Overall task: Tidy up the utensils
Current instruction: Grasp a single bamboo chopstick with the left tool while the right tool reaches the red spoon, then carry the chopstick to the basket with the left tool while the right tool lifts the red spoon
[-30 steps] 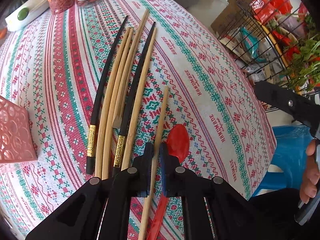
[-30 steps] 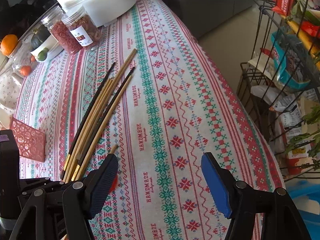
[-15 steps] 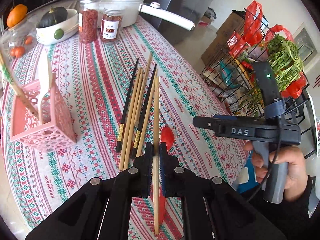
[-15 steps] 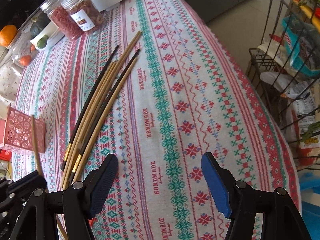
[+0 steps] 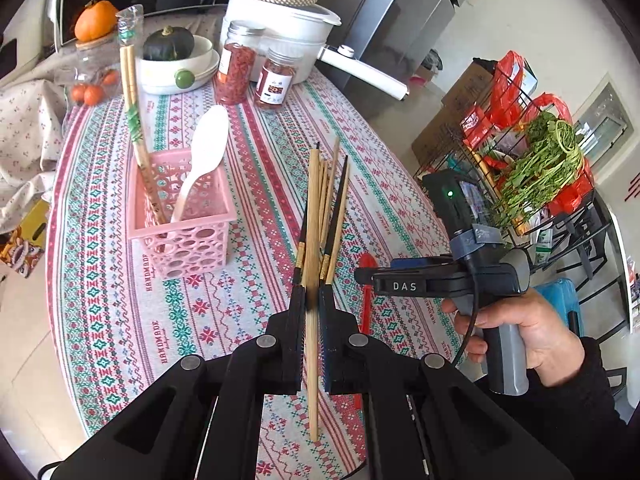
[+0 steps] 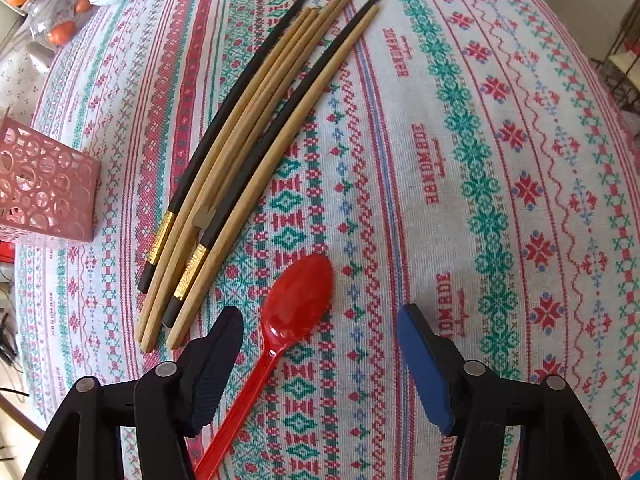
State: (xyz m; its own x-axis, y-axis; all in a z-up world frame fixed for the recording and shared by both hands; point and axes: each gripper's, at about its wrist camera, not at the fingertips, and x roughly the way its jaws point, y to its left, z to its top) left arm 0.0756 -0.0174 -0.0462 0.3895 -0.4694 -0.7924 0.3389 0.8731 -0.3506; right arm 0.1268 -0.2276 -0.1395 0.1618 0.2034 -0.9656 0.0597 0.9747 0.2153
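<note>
My left gripper (image 5: pixel 311 308) is shut on a wooden chopstick (image 5: pixel 313 248) and holds it well above the table. A pink perforated basket (image 5: pixel 188 236) stands to its left with a white spoon (image 5: pixel 202 160) and wrapped chopsticks (image 5: pixel 134 120) in it. A bundle of wooden and black chopsticks (image 6: pixel 256 128) lies on the patterned tablecloth (image 6: pixel 460 160). A red plastic spoon (image 6: pixel 288 320) lies beside the bundle. My right gripper (image 6: pixel 320 344) is open and low over the table, its jaws on either side of the red spoon's neck.
Two jars (image 5: pixel 256 72), a white pot (image 5: pixel 288 28), a bowl with a squash (image 5: pixel 172 60) and an orange (image 5: pixel 96 20) stand at the table's far end. A wire rack (image 5: pixel 532 160) with greens and packets stands right of the table. The basket corner (image 6: pixel 44 184) shows at left.
My left gripper has lifted the wooden chopstick up off the table and drawn back. My right gripper has moved down and left to the red spoon, still open.
</note>
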